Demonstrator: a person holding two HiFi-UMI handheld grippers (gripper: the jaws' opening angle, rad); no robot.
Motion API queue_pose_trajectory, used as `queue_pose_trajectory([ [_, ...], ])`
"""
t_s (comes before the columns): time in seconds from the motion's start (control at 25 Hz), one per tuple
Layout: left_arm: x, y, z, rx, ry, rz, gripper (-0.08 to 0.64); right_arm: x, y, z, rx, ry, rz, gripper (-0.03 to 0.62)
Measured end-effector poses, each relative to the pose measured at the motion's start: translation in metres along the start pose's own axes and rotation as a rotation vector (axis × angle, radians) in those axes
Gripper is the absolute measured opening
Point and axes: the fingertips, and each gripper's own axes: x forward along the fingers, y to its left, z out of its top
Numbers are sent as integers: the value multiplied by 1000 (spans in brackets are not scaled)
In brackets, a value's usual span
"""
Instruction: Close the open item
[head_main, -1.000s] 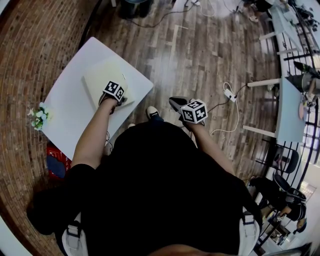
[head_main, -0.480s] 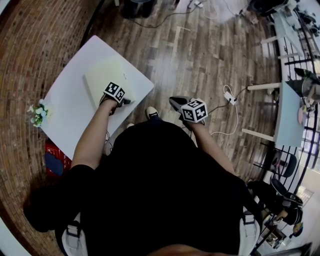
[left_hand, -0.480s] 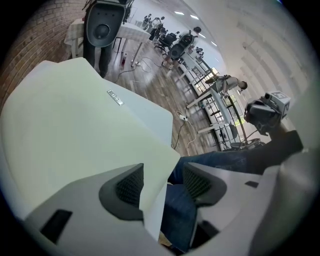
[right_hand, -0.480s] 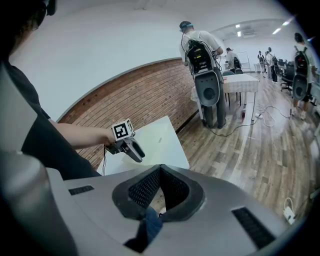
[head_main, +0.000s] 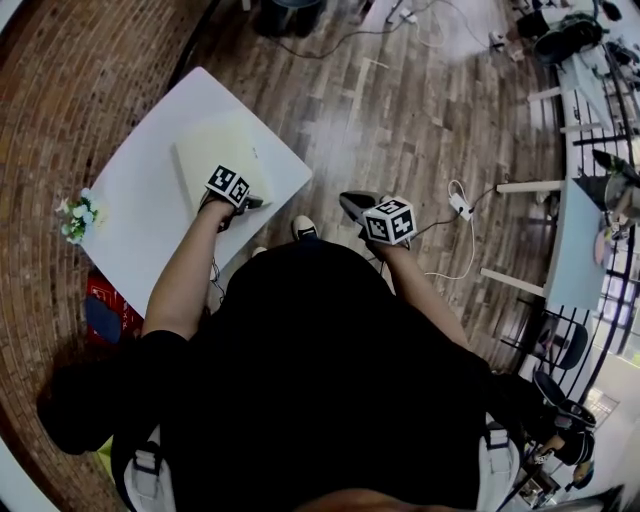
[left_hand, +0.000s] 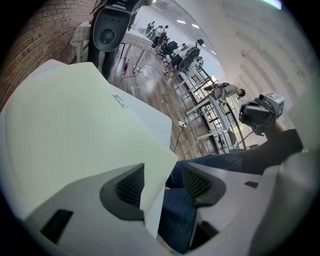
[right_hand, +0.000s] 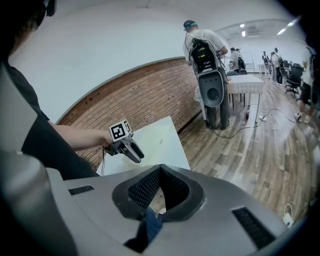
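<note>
Seen from the person's head, one camera looks steeply down on the white tabletop and the plank floor. The camera on the left hand-held gripper sits close over the tabletop's near edge and faces across a pale flat case into the room. Its jaws, just opened, frame the case's corner. The camera on the right hand-held gripper, held off the tabletop's edge, looks back at the tabletop, which all three views share.
</note>
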Motion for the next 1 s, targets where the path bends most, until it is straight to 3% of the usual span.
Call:
queue_pose_trajectory([
  [1.0, -61, 12, -13, -136, -222, 66, 201, 35, 5, 54, -143, 32, 112, 20],
])
